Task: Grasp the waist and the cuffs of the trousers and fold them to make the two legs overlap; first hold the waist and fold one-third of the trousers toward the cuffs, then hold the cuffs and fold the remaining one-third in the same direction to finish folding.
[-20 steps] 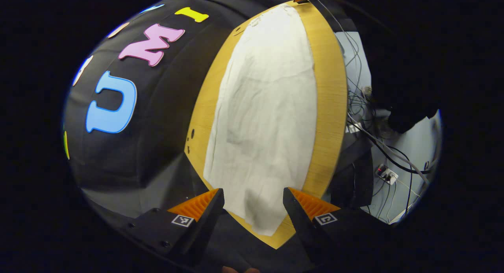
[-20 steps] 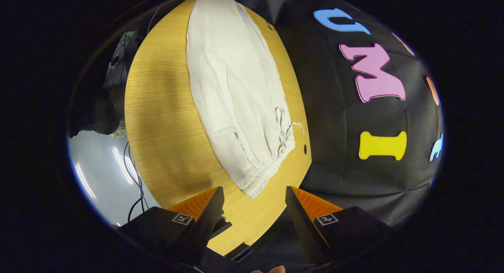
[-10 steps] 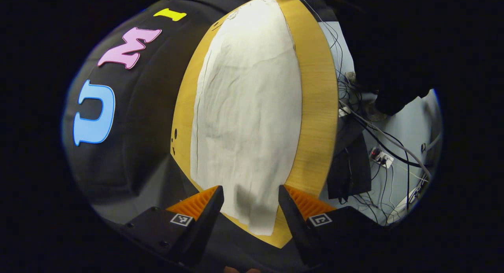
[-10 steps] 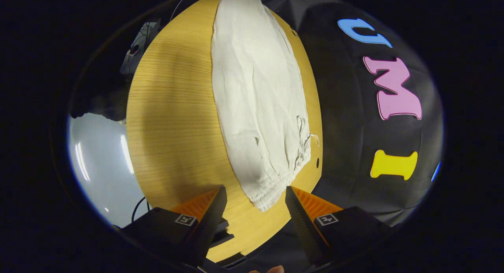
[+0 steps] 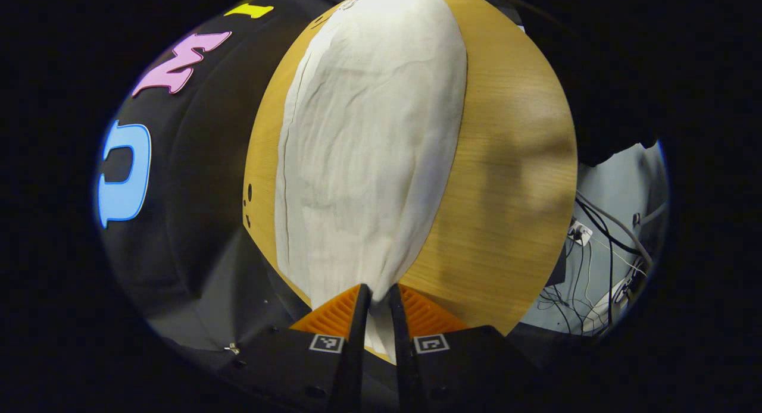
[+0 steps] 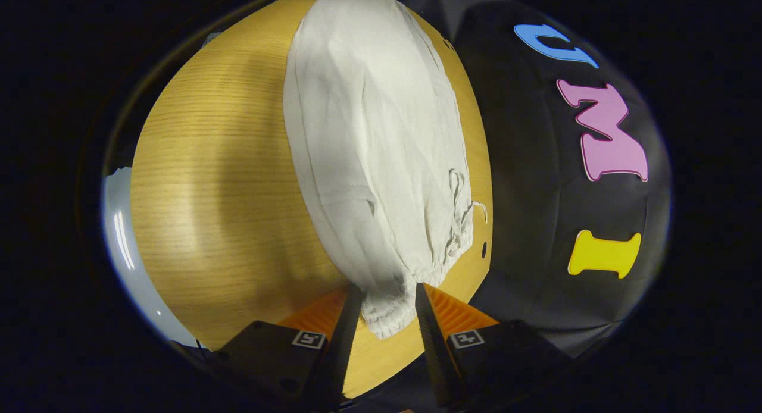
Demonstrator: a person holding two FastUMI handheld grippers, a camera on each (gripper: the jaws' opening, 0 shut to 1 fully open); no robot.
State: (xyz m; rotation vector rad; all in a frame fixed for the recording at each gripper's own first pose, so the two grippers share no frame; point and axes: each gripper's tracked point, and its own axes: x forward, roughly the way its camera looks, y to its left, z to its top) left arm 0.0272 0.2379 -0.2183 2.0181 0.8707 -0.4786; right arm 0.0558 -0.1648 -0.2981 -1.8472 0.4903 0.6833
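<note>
Left tool (image 5: pixel 376 297) was spread a second ago, now it's pinching the trousers (image 5: pixel 369 157) cuff at 6 o'clock. Right tool (image 6: pixel 386 297) has narrowed around the waist (image 6: pixel 390 312) without clamping; trousers lie flat on the desk (image 5: pixel 506 210).

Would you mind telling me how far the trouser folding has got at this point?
Done: the trousers lie flat lengthwise on the table. In hand: the left gripper has pinched the cuff end; the right gripper straddles the waistband, jaws not yet closed on it. Left: every fold, as no lifted edge shows.
</note>
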